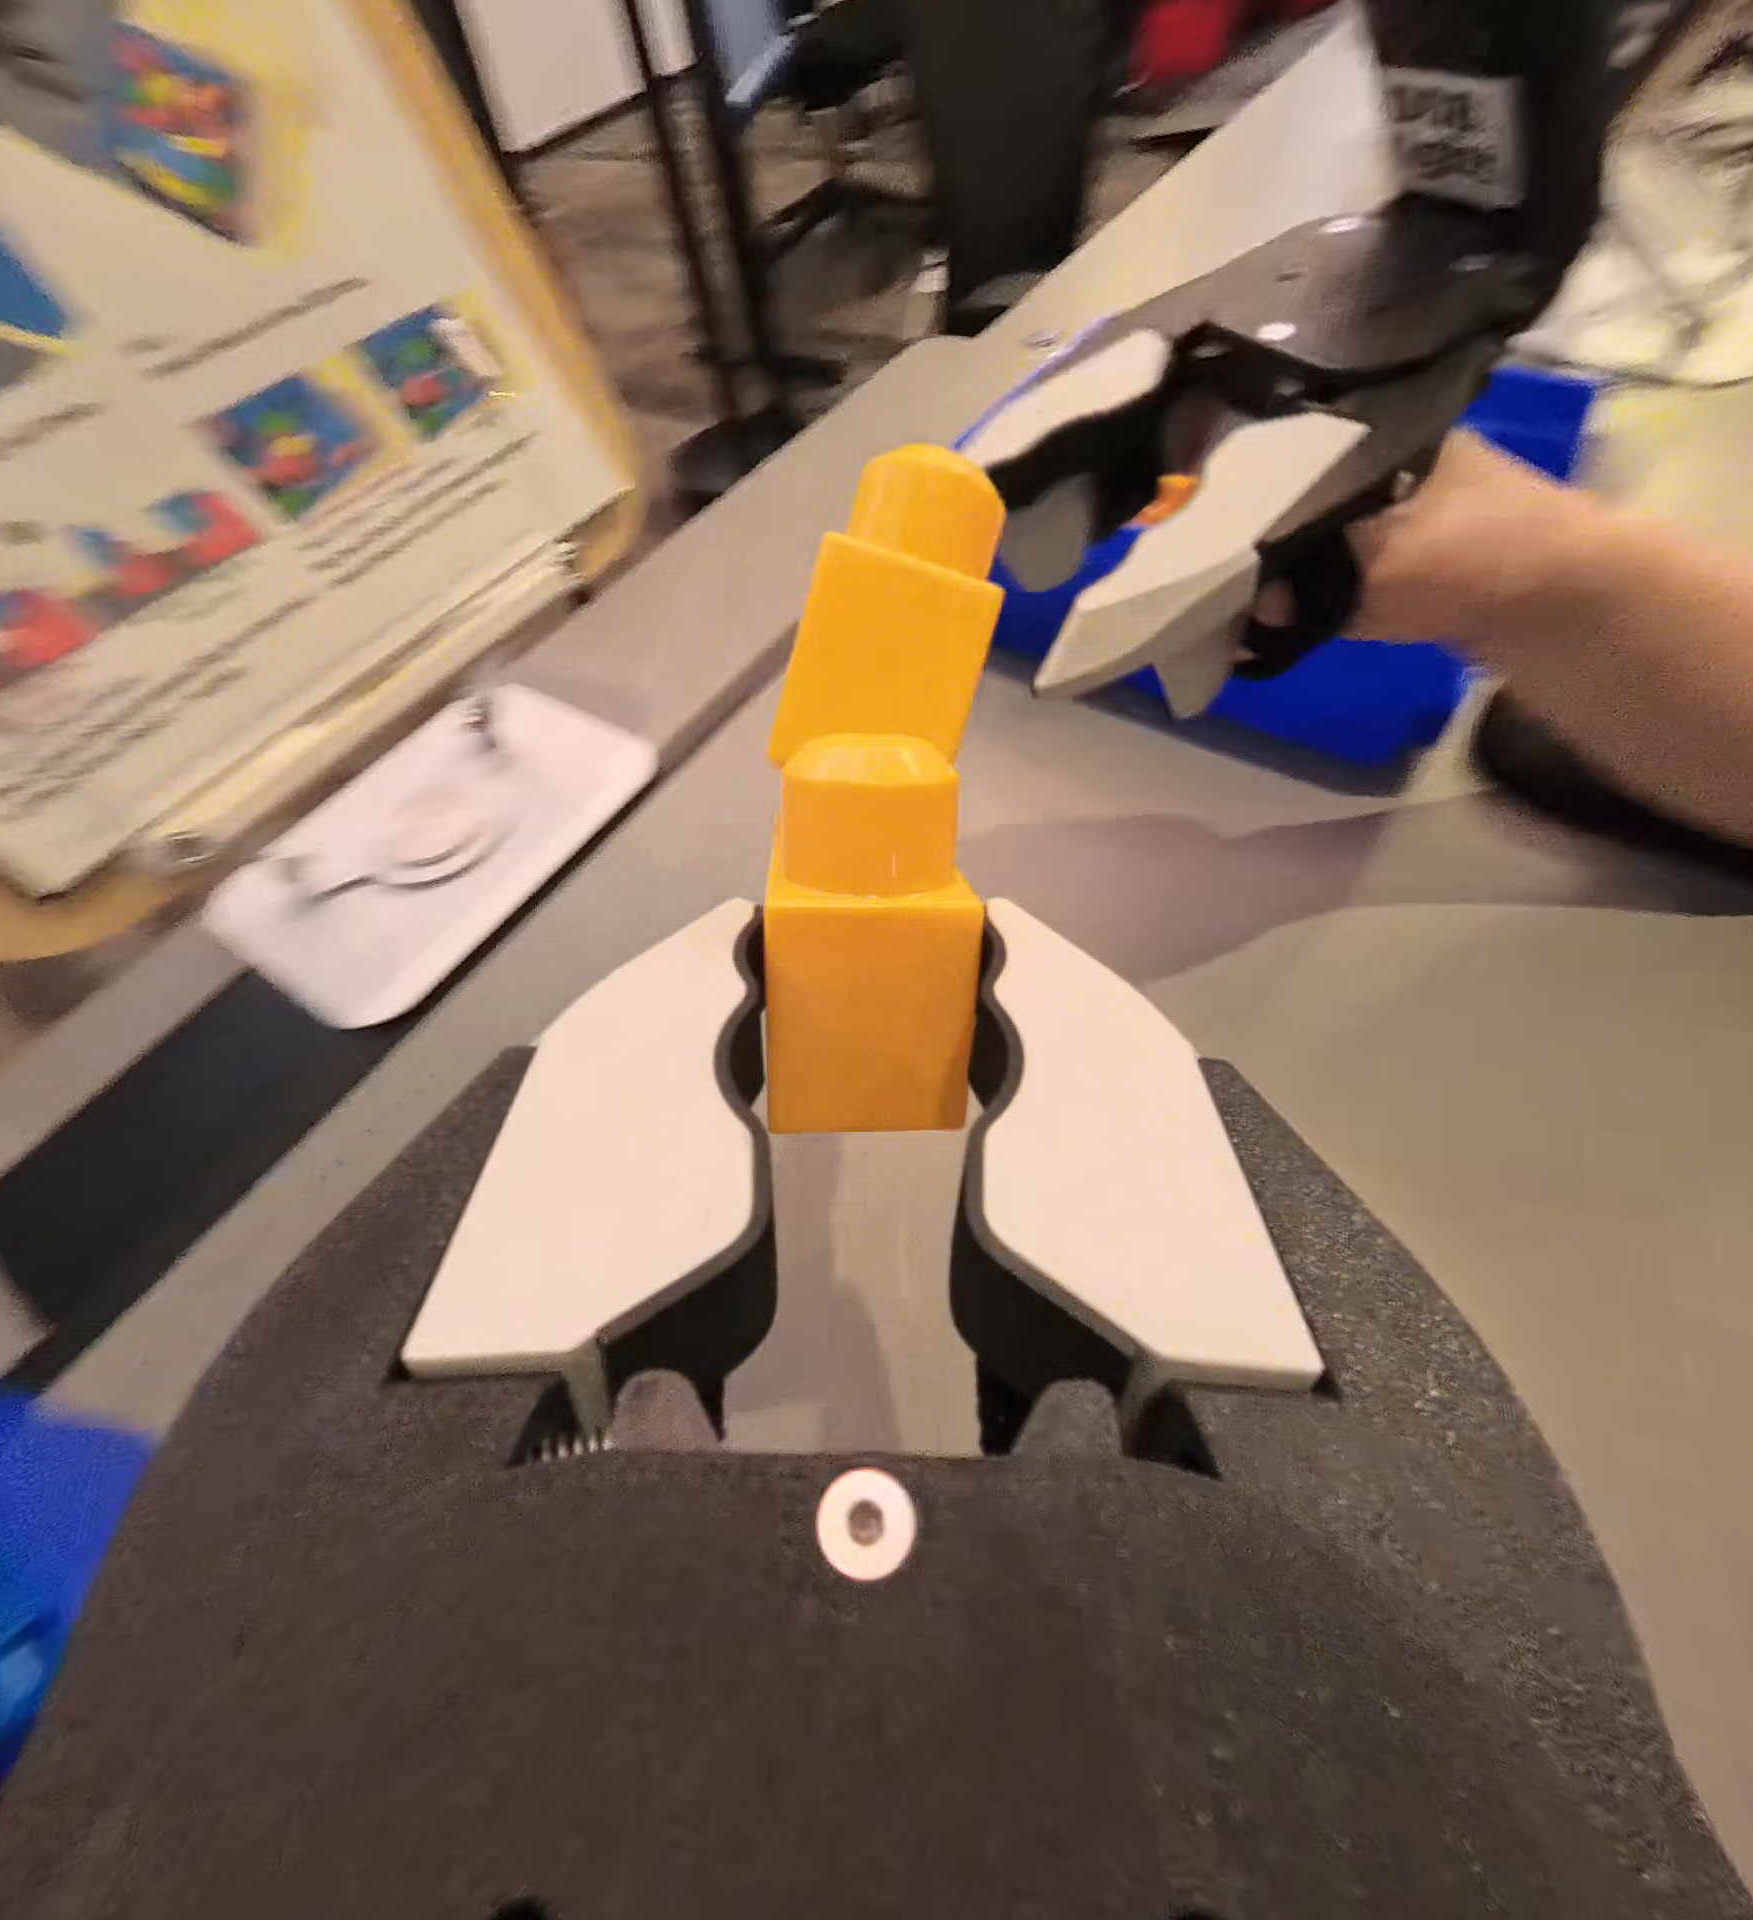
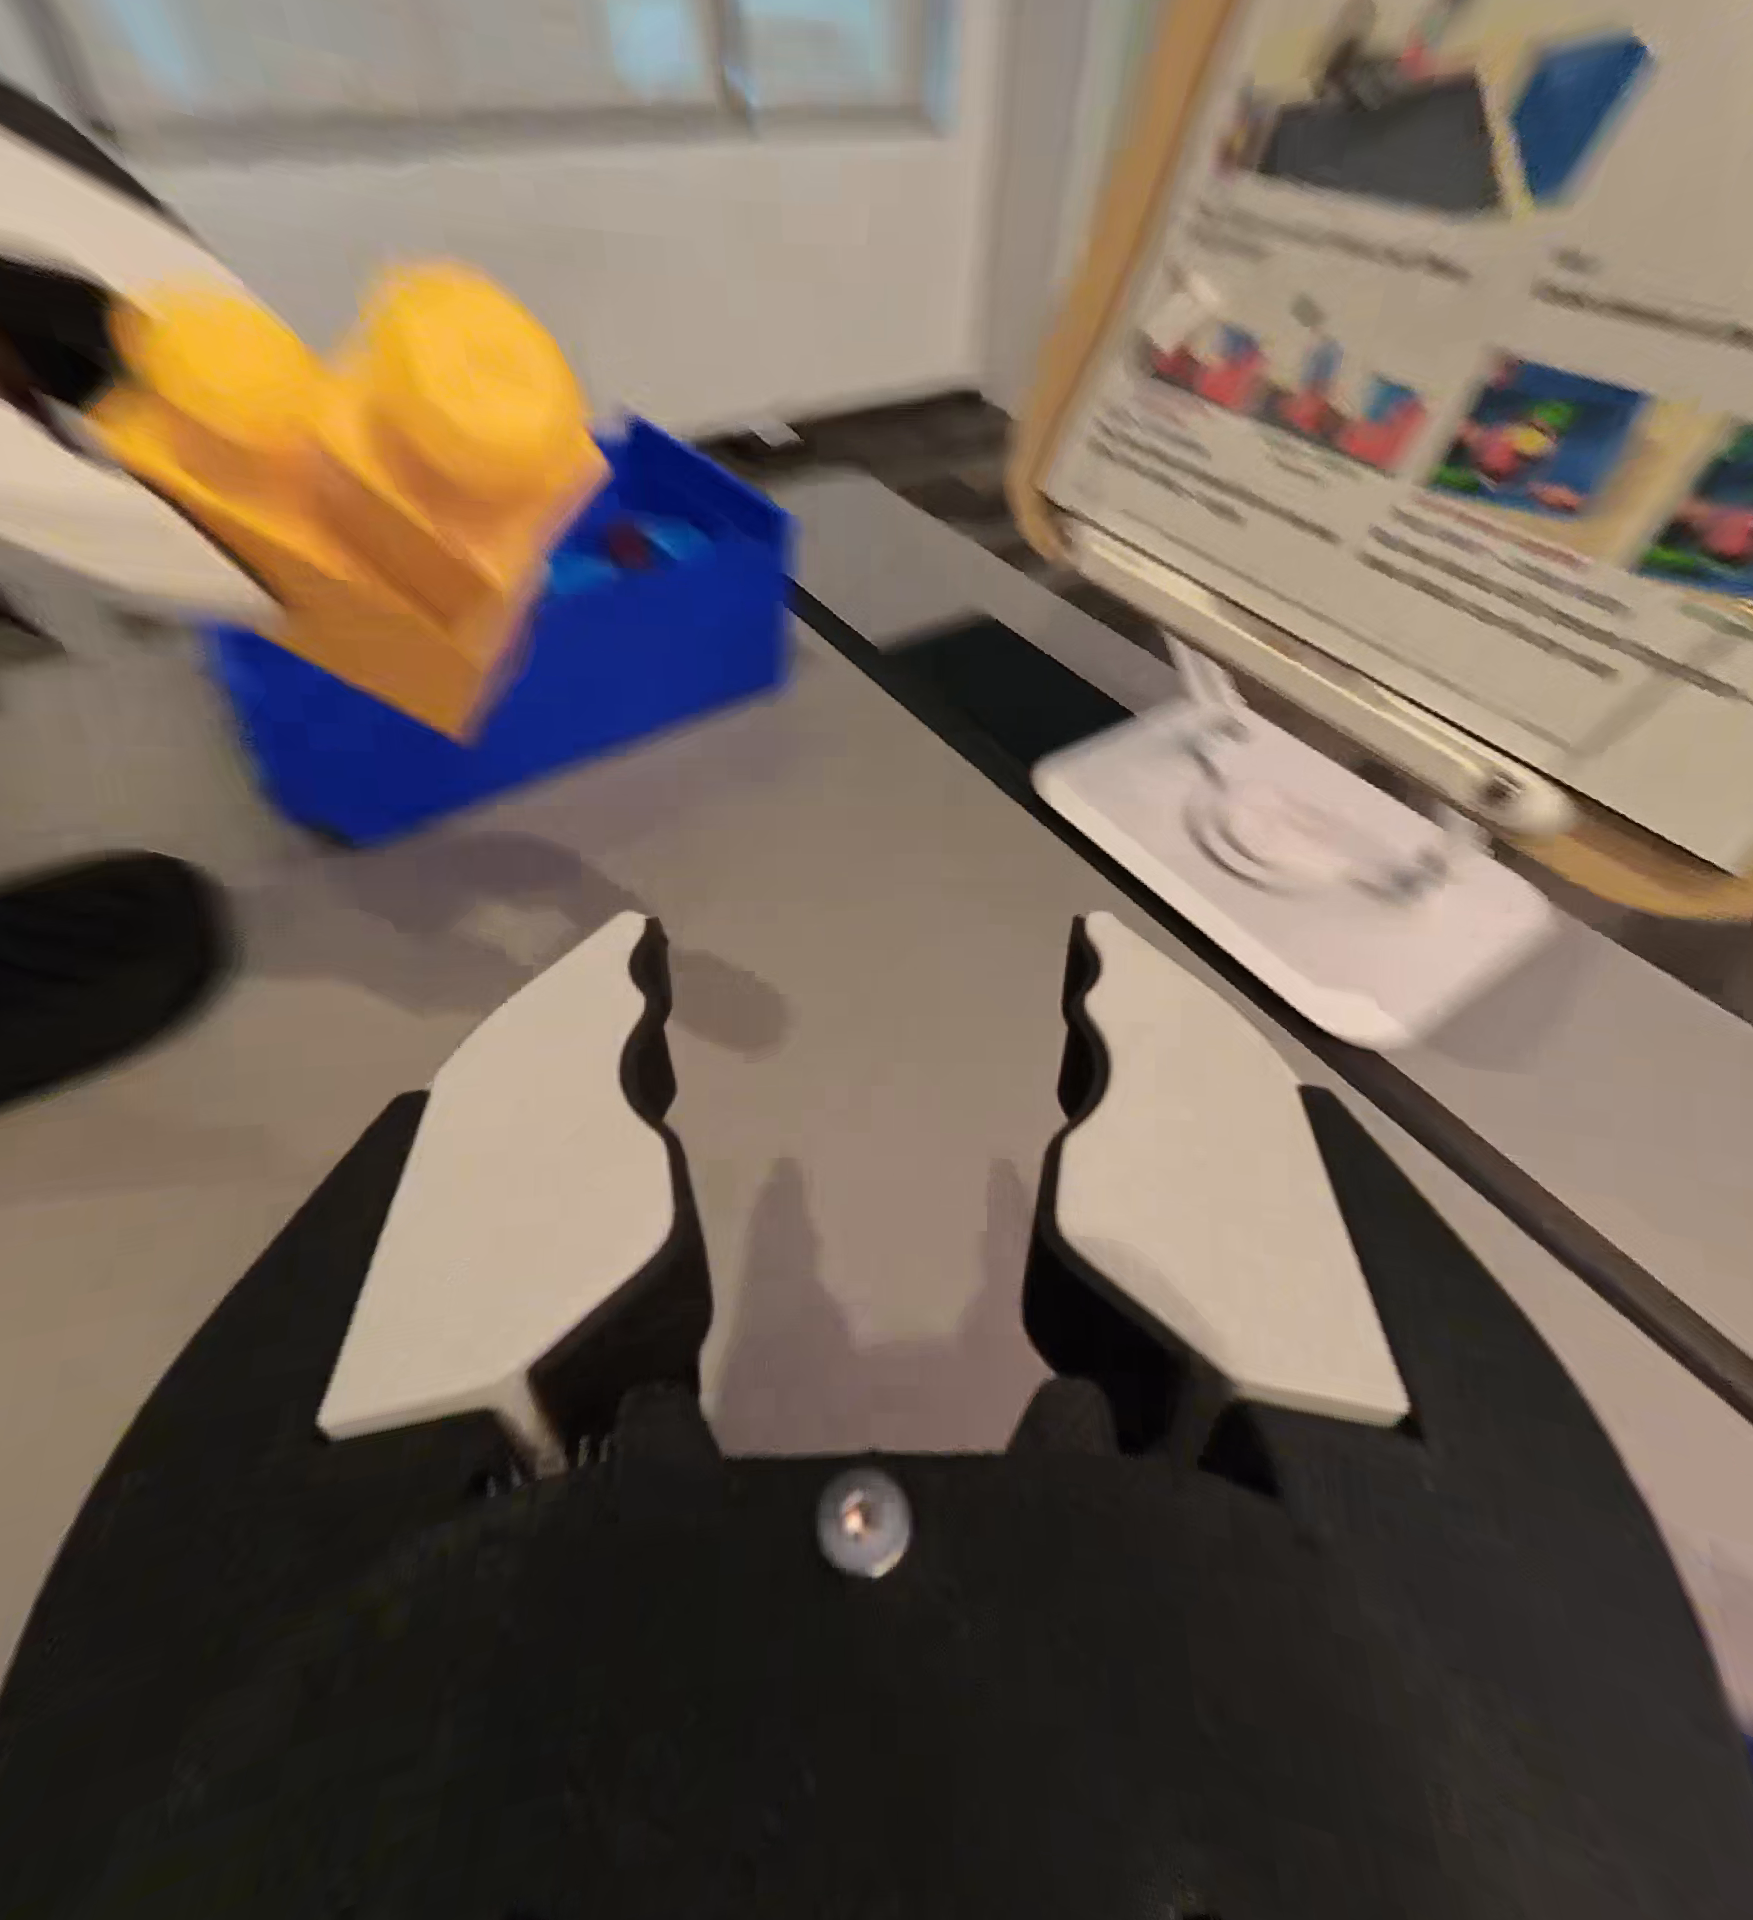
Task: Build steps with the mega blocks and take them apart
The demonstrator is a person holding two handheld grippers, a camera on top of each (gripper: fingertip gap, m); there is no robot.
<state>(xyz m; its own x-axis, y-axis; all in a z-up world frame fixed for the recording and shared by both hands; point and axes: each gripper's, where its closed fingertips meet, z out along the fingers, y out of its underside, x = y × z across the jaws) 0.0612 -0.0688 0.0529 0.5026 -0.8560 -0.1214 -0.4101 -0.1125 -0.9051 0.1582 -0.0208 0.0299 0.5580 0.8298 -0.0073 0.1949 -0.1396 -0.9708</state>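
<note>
My left gripper [image 1: 872, 914] is shut on the near block of an orange mega block piece [image 1: 872, 1029] and holds it above the grey table [image 1: 1423, 1195]. A second orange block [image 1: 893, 634] sits on its far end, higher and tilted. My right gripper [image 1: 1007, 566] hovers just right of that upper block, open and empty. In the right wrist view my right gripper [image 2: 867, 935] is open over bare table [image 2: 851, 831]. The left gripper [image 2: 248, 447] shows blurred at the upper left with the orange piece [image 2: 384, 499].
A blue bin [image 2: 643, 665] with blue and red blocks stands behind the orange piece; it also shows in the left wrist view [image 1: 1319, 696]. An instruction board [image 2: 1474, 416] on a white stand base [image 2: 1298, 862] lines the table's edge. A person's arm [image 1: 1599, 665] holds the right gripper.
</note>
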